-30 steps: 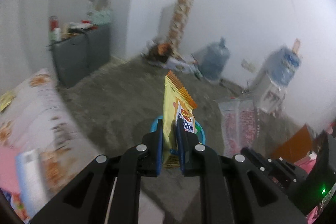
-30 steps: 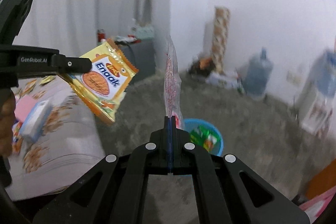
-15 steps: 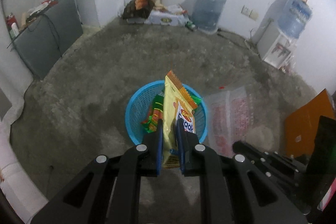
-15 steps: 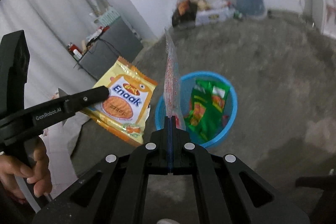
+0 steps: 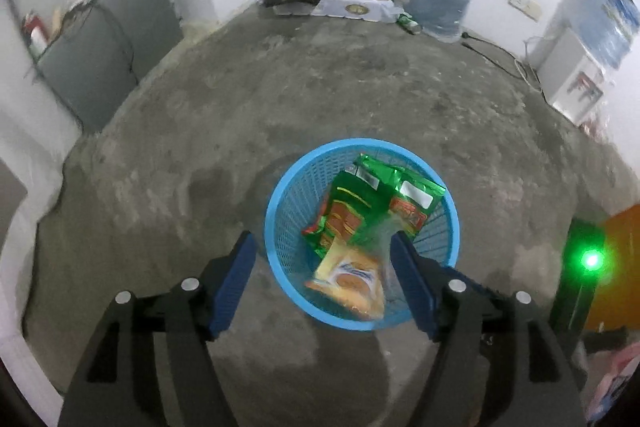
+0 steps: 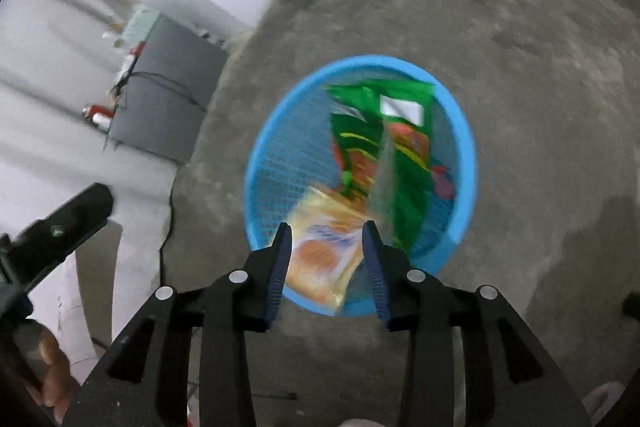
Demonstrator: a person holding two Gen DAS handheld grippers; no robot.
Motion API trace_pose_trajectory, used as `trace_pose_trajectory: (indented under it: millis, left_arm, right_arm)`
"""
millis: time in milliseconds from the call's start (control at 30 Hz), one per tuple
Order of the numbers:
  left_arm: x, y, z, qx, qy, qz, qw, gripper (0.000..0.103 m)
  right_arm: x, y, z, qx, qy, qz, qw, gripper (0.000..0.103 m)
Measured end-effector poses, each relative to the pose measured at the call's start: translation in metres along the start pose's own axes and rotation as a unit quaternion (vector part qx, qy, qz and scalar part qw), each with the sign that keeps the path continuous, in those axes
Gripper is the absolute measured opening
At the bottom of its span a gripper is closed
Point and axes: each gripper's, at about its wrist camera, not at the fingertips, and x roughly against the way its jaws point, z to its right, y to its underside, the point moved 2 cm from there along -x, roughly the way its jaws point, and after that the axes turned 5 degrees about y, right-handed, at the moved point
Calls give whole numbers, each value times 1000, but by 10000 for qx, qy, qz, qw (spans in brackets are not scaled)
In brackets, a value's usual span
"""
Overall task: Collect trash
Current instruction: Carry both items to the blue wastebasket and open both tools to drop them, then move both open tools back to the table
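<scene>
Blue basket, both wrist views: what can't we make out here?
- Clear wrapper: right wrist view, motion-blurred streak; resting or falling, cannot tell.
- Yellow biscuit packet: right wrist view, print blurred, sides behind the right gripper fingers.
- Blue basket floor: left wrist view, covered by green packets.
- Right gripper body: left wrist view, dark, washed out by a green light at the right edge.

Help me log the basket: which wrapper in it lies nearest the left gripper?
The yellow snack wrapper, at the blue basket's near edge; the green wrappers lie farther back.
</scene>
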Motion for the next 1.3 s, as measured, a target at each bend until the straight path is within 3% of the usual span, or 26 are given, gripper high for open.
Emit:
trace_pose_trajectory:
  millis: [267, 367, 567, 633, 800, 900, 1000, 1100, 1300]
  left_arm:
    - [53, 8, 4, -80, 254, 382, 9989, 68]
    - [94, 15, 0, -32, 527, 656, 9965, 75]
    - [184, 37, -25, 254, 761, 1219, 9893, 87]
    - [211, 46, -33, 353, 780, 1417, 9862, 95]
    - [285, 85, -58, 558, 852, 1861, 9772, 97]
    - [322, 113, -75, 606, 718, 2097, 9732, 97]
    - [352, 146, -95, 766, 616, 2210, 9703, 97]
    - [374, 180, -120, 1097, 641, 2267, 9656, 97]
    - [420, 250, -178, 1748, 192, 2599, 9495, 97]
  right_arm:
    - [36, 20, -10, 182, 244, 347, 9989, 41]
    - [57, 25, -27, 413, 407, 625, 9964, 51]
    - [112, 39, -75, 1117, 658, 1254, 9836, 72]
    - [128, 44, -90, 1290, 748, 1428, 9785, 82]
    - [158, 59, -124, 1607, 864, 1705, 9683, 94]
    - [166, 72, -143, 1881, 978, 1808, 9604, 95]
    - [171, 87, -163, 2193, 1353, 1948, 9464, 95]
    - [177, 103, -183, 2609, 1469, 2124, 9302, 95]
    - [187, 138, -228, 3704, 1614, 2600, 8770, 95]
